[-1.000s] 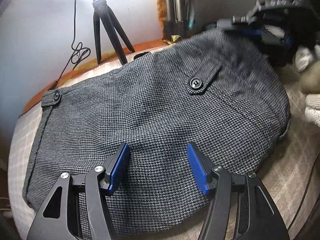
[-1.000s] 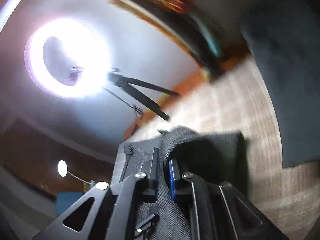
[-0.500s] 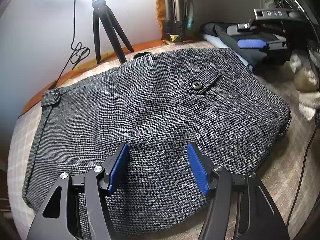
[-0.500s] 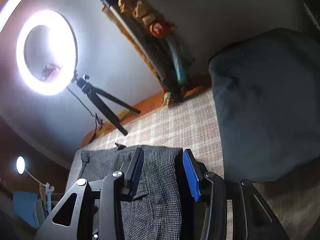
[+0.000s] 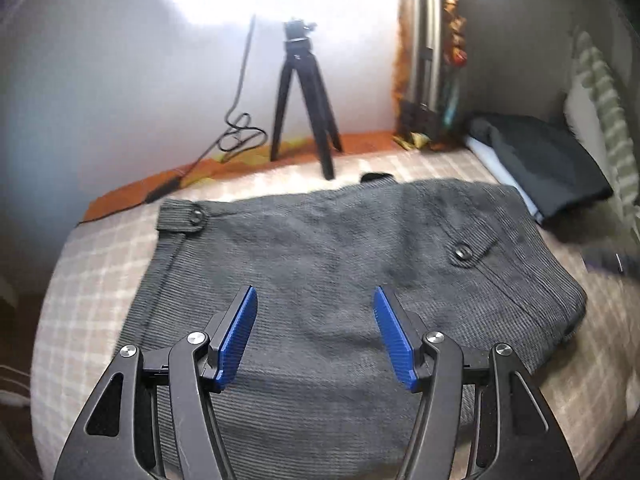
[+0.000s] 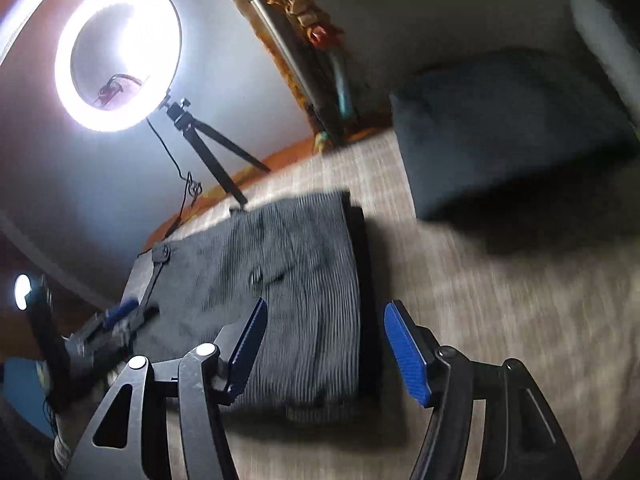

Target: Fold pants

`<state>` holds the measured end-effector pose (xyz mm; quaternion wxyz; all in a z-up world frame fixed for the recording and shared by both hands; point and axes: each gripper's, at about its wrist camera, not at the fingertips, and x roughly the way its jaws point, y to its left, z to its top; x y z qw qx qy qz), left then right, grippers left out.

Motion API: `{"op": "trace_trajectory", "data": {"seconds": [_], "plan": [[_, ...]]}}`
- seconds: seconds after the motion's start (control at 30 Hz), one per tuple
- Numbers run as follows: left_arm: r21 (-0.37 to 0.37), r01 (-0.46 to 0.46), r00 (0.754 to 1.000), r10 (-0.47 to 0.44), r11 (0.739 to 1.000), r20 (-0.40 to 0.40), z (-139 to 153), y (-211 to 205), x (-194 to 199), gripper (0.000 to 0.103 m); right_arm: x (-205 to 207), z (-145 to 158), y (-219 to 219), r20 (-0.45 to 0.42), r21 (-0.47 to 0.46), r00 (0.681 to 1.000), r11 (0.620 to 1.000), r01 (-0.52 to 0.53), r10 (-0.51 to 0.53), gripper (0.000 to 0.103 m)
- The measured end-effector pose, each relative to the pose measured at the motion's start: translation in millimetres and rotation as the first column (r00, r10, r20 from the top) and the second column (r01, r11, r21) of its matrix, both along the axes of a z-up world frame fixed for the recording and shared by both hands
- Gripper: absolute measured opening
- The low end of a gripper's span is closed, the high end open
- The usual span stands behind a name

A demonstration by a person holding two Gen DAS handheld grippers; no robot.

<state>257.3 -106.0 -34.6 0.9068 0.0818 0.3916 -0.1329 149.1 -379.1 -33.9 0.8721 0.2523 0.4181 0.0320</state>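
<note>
Pants: the grey houndstooth pants (image 5: 344, 280) lie folded into a compact rectangle on the checked bedcover (image 5: 92, 272), waistband tab and button at the far left corner, a pocket-flap button toward the right.
Long axis: the bundle runs left to right across the left wrist view; in the right wrist view the same bundle (image 6: 288, 280) stretches away from the camera, its right folded edge running straight ahead.
Left gripper (image 5: 316, 336): spread wide, pinching nothing, hovering over the near middle of the cloth with fabric directly beneath both blue pads.
Right gripper (image 6: 326, 348): also spread and empty, straddling the bundle's right edge, 1 finger over cloth and the other over bare bedcover.
Nearer tool: the left one sits over the centre, the right one at the edge; either could reach, by my reading.
Progress: the fold looks essentially finished; a final smoothing or tidy may remain.
Surroundings: a tripod (image 5: 304, 104) under a ring light (image 6: 116, 56), and dark folded clothes (image 5: 540, 168) beyond the right end.
</note>
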Motion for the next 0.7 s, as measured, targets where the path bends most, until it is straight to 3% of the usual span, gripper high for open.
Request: {"op": "trace_trajectory", "data": {"seconds": [0.13, 0.3, 0.33, 0.47, 0.6, 0.7], "plan": [[-0.008, -0.005, 1.000, 0.005, 1.000, -0.002, -1.7, -4.9, 11.3, 0.060, -31.4, -26.8, 7.7, -0.048, 0.116, 0.999, 0.993, 0.013, -0.007, 0.065], [-0.004, 0.005, 1.000, -0.005, 1.000, 0.008, -4.7, -27.1, 29.4, 0.060, -29.5, -58.8, 23.5, -0.082, 0.225, 0.996, 0.974, 0.003, 0.016, 0.067], [-0.009, 0.000, 1.000, 0.000, 1.000, 0.012, -5.3, -31.4, 35.0, 0.060, -28.6, -58.9, 24.0, -0.066, 0.228, 0.998, 0.974, 0.013, 0.002, 0.073], [0.011, -0.008, 0.999, 0.008, 1.000, 0.037, -11.6, -44.8, 51.5, 0.060, -18.9, -60.4, 25.5, -0.045, 0.271, 0.998, 0.962, 0.043, -0.032, 0.077], [0.047, -0.037, 0.999, 0.036, 0.998, 0.025, -32.5, -53.1, 74.7, 0.060, -9.9, -63.4, 30.2, -0.029, 0.266, 0.997, 0.961, 0.077, -0.072, 0.076], [0.081, -0.041, 0.999, 0.041, 0.996, 0.000, -50.7, -56.8, 85.0, 0.060, -4.4, -63.0, 31.7, -0.026, 0.240, 0.995, 0.966, 0.098, -0.095, 0.067]]}}
